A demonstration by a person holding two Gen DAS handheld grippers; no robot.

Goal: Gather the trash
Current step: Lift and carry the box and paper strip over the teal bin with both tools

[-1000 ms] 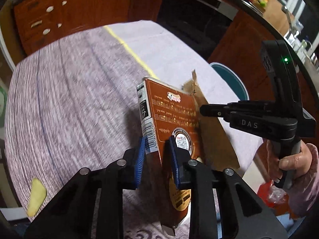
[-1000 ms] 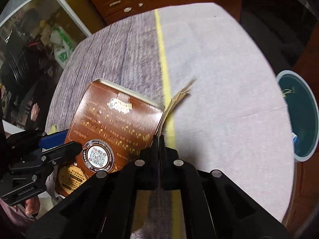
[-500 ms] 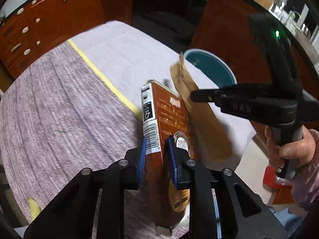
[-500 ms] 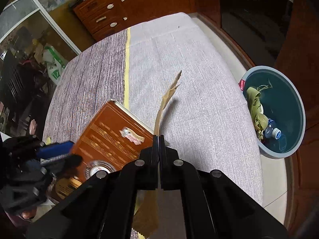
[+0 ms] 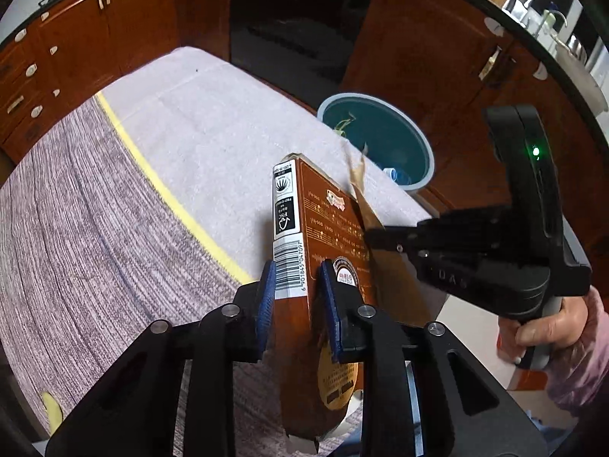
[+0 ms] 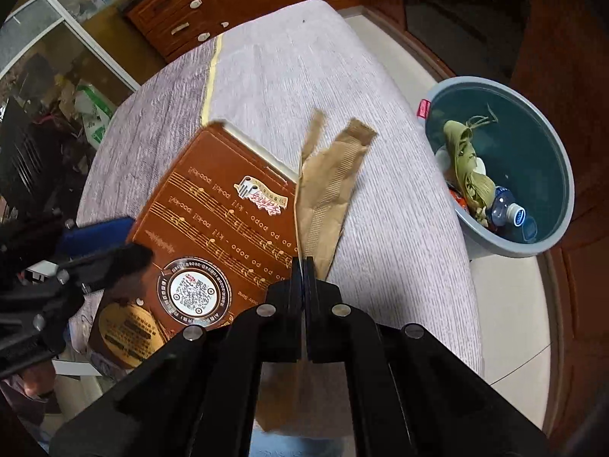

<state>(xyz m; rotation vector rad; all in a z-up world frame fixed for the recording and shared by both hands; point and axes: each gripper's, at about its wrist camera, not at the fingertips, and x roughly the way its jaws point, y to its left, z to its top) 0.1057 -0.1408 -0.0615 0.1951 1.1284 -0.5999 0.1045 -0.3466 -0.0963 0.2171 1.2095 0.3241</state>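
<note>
I find my left gripper (image 5: 295,297) clamped on the narrow barcode edge of a flat brown carton (image 5: 327,224); its blue pads (image 5: 264,304) press on both faces and the carton stands on edge above the table. My right gripper (image 6: 304,266) is fully closed on a torn strip of brown cardboard (image 6: 327,186), which runs up from the fingertips toward 12 o'clock and splits into two ragged ends. In the right wrist view the carton (image 6: 213,221) lies at 9 o'clock of the strip, touching or just beside it; I cannot tell which. The left gripper (image 6: 102,262) enters there from the 9 o'clock edge. The table (image 5: 114,209) carries a grey-and-white cloth with a yellow stripe (image 5: 160,186). A round grey-blue bin (image 6: 559,224) stands on the floor off the table edge, at 2 o'clock of the strip. It holds green leaf scraps (image 6: 468,167) and a plastic bottle (image 6: 508,211). A person's hand (image 5: 548,327) grips the right gripper's handle in the left wrist view.
</note>
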